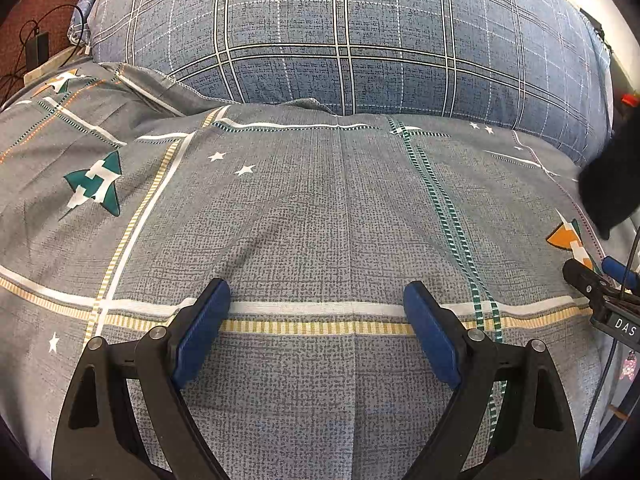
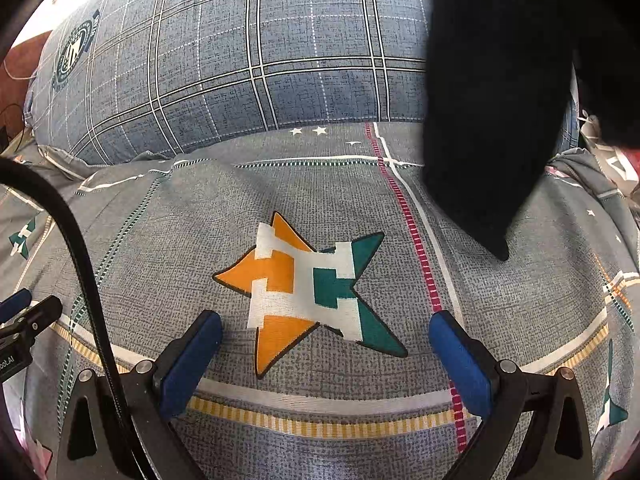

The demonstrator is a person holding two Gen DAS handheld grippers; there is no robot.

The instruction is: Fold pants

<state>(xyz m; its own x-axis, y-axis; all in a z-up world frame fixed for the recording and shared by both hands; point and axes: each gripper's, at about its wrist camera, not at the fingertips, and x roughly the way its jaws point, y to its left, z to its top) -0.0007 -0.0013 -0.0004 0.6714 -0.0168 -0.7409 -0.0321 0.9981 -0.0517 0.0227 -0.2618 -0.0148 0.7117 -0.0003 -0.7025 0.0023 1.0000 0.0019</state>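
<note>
Black pants point(image 2: 492, 92) hang lengthwise, narrow end pointing down onto bedspread point(image 2: 160, 240); both jaws spread, empty.

Left wrist view: looking forward and down along the left gripper point(image 1: 317, 300), close above the grey bedsheet point(image 1: 304, 208), facing the plaid pillow point(image 1: 340, 32). Right wrist view: looking likewise along the right gripper point(image 2: 326, 330), equally near. Sharing sheet, pillow point(image 2: 224, 60) and dark pants point(image 2: 492, 100), lying right of the left tool point(image 1: 612, 188).
</note>
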